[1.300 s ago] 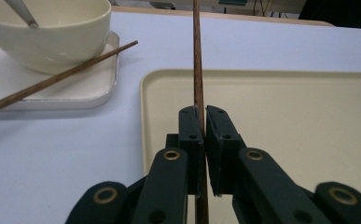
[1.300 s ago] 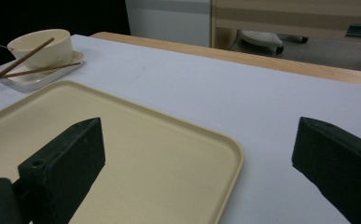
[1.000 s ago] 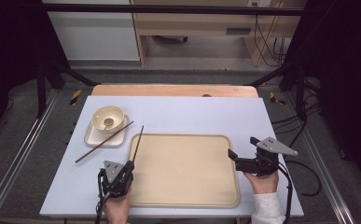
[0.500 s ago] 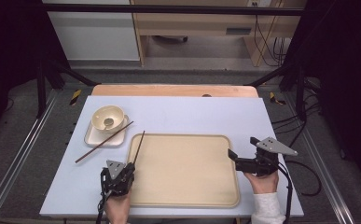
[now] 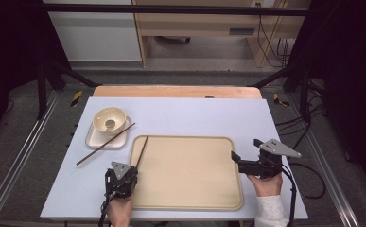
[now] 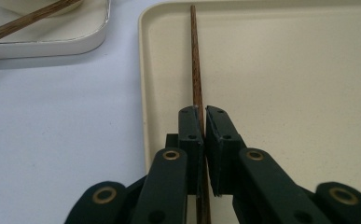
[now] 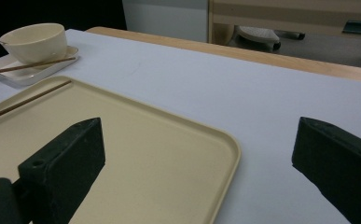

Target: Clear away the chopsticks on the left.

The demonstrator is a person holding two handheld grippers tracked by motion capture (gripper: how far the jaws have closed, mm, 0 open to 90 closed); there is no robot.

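Two grippers at tray (image 5: 190,198), left gripper (image 6: 200,122) clamping chopstick (image 6: 196,70) along tray's left edge, right gripper (image 5: 237,158) wide open, empty.

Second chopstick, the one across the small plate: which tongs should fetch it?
Probably right. The left tongs are shut on the chopstick lying in the tray. The right tongs are open and hold nothing, though the second chopstick lies nearer the left side.

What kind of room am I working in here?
Probably a lab recording rig, not a dining room: a black metal frame surrounds the pale blue table, loose cables trail behind, and dark curtains flank it.
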